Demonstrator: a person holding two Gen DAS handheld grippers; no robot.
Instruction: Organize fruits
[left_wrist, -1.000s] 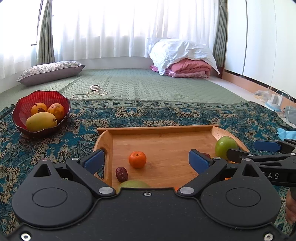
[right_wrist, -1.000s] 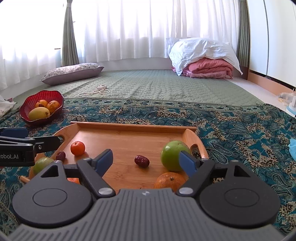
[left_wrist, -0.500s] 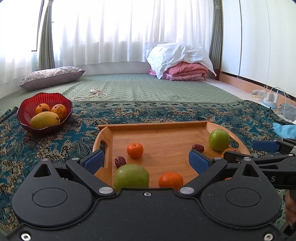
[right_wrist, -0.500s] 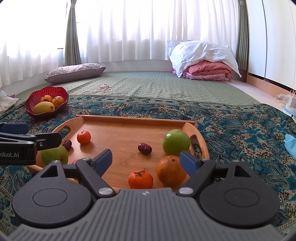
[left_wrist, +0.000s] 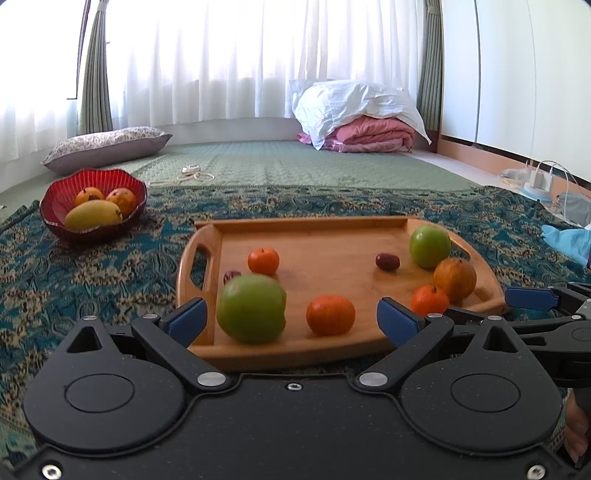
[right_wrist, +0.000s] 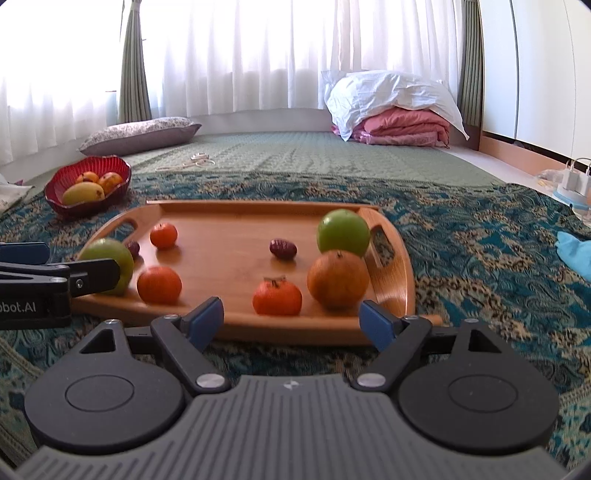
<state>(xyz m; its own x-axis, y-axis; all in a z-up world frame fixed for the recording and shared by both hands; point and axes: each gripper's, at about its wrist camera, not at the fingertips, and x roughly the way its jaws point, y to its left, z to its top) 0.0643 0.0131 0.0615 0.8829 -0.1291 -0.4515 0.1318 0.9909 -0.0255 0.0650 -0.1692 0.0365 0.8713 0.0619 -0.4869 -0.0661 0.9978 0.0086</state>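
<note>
1. The left gripper (left_wrist: 291, 321) and right gripper (right_wrist: 291, 317) both hang at the near edge of the wooden tray (left_wrist: 314, 225), jaws wide and holding nothing.
2. Nearest the left gripper sits a big green apple (left_wrist: 251, 308), with a tangerine (left_wrist: 330, 315) just beside it at 3 o'clock. Round fruit on smooth wood will likely roll if a pad nudges it off-centre.
3. At the tray's right side a large orange (right_wrist: 338, 279) touches a second green apple (right_wrist: 343, 232); closing on one could shove the other towards the handle cut-out.
4. Two dark dates (right_wrist: 283, 248) are small and could slip a wide grip.
5. The red bowl (left_wrist: 55, 201), at 10 o'clock and well apart from the tray, already holds three fruits; a careless drop may bounce out.
</note>
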